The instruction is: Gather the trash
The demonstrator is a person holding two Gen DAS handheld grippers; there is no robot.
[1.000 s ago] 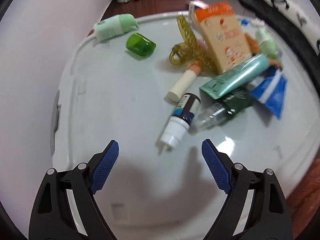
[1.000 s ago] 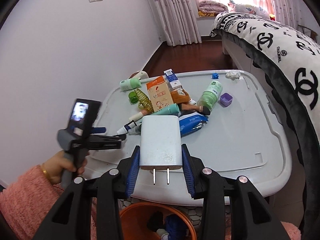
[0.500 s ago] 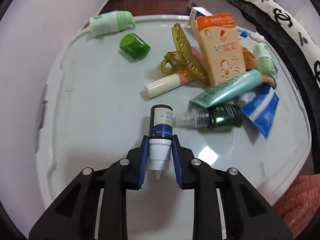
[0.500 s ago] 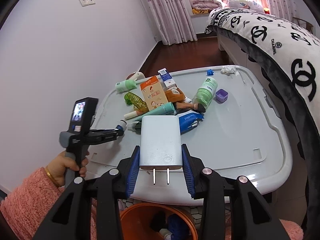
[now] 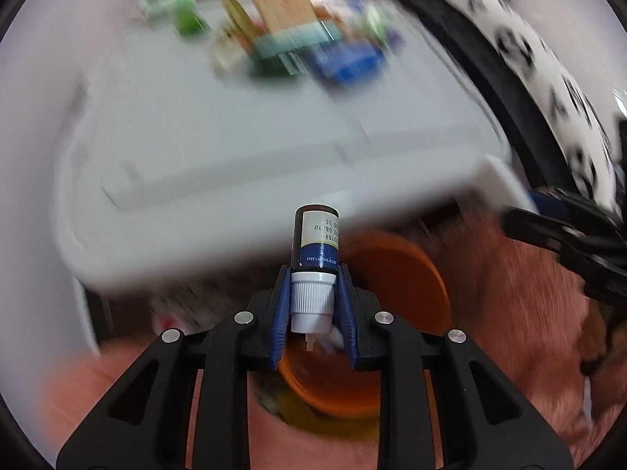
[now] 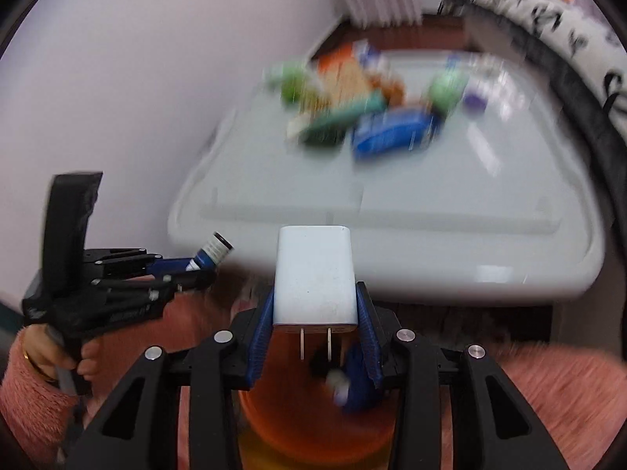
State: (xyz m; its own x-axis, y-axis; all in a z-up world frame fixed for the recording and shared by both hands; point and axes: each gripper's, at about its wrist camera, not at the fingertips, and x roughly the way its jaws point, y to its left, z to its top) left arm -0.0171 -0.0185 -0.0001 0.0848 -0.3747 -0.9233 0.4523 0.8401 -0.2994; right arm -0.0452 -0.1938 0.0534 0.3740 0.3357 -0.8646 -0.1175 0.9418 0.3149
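My left gripper (image 5: 313, 305) is shut on a small dropper bottle (image 5: 316, 243) with a blue label and white ribbed cap, held off the table above the orange bin (image 5: 395, 286). From the right wrist view the same left gripper (image 6: 196, 270) and its dropper bottle (image 6: 211, 252) hang at the left, past the table's near edge. My right gripper (image 6: 315, 333) is shut on a white plug-in charger (image 6: 315, 274), prongs toward the camera, over the orange bin (image 6: 313, 411), which holds dark and blue scraps.
The pale plastic table (image 6: 431, 203) carries a blurred heap of tubes, cartons and bottles (image 6: 364, 105) at its far side. A black-and-white bedspread (image 6: 548, 23) runs along the right. A pink fuzzy sleeve (image 6: 31, 391) holds the left gripper's handle. White wall at left.
My left gripper closed on the dropper bottle, lifted it off the table and swung back over the bin. My right gripper dropped lower toward the bin, still holding the charger.
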